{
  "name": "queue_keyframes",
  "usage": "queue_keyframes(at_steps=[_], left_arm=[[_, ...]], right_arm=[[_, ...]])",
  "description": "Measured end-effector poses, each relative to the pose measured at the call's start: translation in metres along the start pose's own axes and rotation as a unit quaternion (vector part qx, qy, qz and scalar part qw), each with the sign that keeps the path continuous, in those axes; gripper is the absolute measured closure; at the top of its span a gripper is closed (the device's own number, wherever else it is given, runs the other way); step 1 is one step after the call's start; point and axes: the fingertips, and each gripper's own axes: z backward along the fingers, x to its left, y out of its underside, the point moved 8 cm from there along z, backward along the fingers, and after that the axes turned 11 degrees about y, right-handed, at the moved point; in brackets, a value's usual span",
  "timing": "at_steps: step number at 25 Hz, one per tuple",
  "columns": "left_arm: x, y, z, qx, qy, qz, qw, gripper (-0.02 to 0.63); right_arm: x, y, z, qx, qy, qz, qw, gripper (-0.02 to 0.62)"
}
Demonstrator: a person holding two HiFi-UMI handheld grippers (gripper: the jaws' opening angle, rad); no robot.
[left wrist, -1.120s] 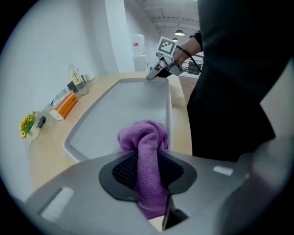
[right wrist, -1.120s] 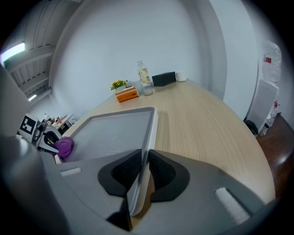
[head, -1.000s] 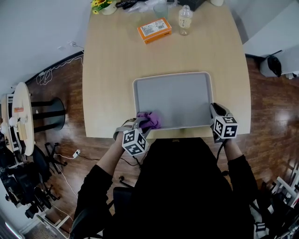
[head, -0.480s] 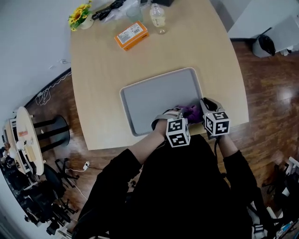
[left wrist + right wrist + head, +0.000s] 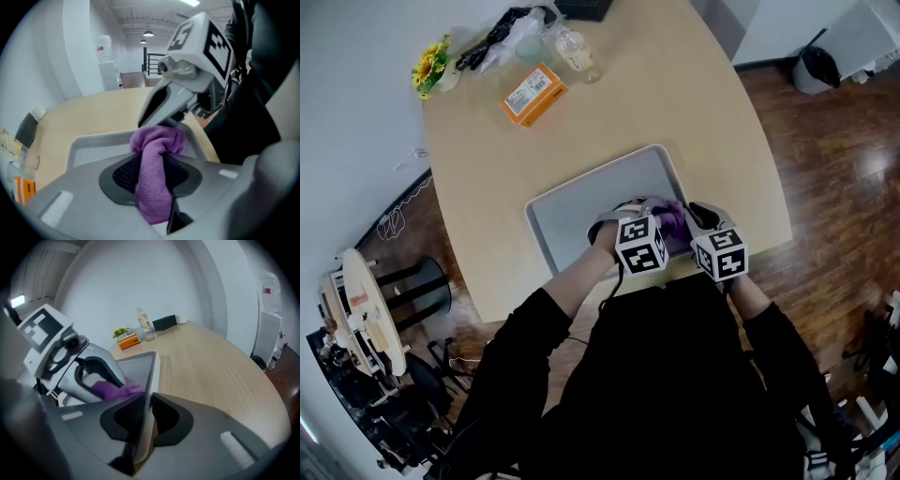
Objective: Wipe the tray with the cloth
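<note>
The grey tray (image 5: 572, 211) lies near the front edge of the wooden table (image 5: 694, 103). My left gripper (image 5: 661, 214) stands over the tray's near right corner, shut on the purple cloth (image 5: 675, 221). In the left gripper view the cloth (image 5: 159, 140) is pinched between the pads and bunches up beyond the left gripper (image 5: 157, 161). Its jaws have just been opening a little with the cloth still between them. My right gripper (image 5: 696, 214) is shut on the tray's right rim (image 5: 152, 364); the rim runs straight between the right gripper's (image 5: 146, 413) jaws. The two grippers nearly touch.
At the table's far left stand an orange box (image 5: 532, 94), a clear bottle (image 5: 574, 49), yellow flowers (image 5: 431, 66) and a dark bundle (image 5: 499, 39). The table's edge is close behind the right gripper. A bin (image 5: 816, 67) and chairs stand on the wooden floor.
My left gripper has slid the cloth along the tray's near side from the left corner to the right corner, ending beside the right gripper. The right gripper has kept its hold on the rim.
</note>
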Motion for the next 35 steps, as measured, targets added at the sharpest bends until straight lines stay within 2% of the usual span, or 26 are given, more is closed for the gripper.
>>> queue_keyframes(at_steps=[5, 7, 10, 13, 15, 17, 21, 26, 31, 35], left_arm=[[0.076, 0.011, 0.027, -0.005, -0.080, 0.047, 0.9957, 0.506], [0.099, 0.013, 0.033, 0.008, -0.108, 0.050, 0.9929, 0.514], [0.110, 0.013, 0.037, 0.016, -0.122, 0.054, 0.9910, 0.515], [0.097, 0.014, 0.033, 0.009, -0.134, 0.069, 0.9885, 0.522], [0.079, 0.015, 0.030, -0.004, -0.120, 0.084, 0.9892, 0.523], [0.051, 0.014, 0.027, -0.022, -0.089, 0.090, 0.9918, 0.523], [-0.017, 0.023, 0.015, -0.024, -0.046, 0.070, 0.9962, 0.522], [-0.074, 0.034, 0.006, -0.020, -0.025, 0.043, 0.9986, 0.522], [-0.070, 0.047, 0.009, -0.046, -0.021, 0.054, 0.9973, 0.522], [-0.023, 0.065, 0.027, -0.045, -0.051, 0.076, 0.9948, 0.521]], right_arm=[[-0.001, -0.001, 0.002, -0.002, -0.006, 0.014, 1.000, 0.537], [-0.001, 0.000, 0.001, -0.002, -0.010, 0.013, 1.000, 0.537], [-0.003, -0.001, 0.000, -0.001, -0.013, 0.016, 1.000, 0.535], [-0.003, 0.000, 0.001, 0.000, -0.013, 0.016, 1.000, 0.535], [-0.003, 0.000, 0.002, 0.001, -0.011, 0.016, 1.000, 0.535], [-0.004, 0.000, 0.002, 0.002, -0.009, 0.017, 1.000, 0.535], [-0.005, 0.000, 0.002, 0.004, -0.006, 0.018, 1.000, 0.535], [-0.004, -0.002, 0.002, 0.004, -0.002, 0.017, 1.000, 0.535], [-0.001, -0.003, -0.001, 0.004, -0.003, 0.015, 1.000, 0.535], [-0.001, -0.002, -0.002, 0.002, -0.006, 0.016, 1.000, 0.534]])
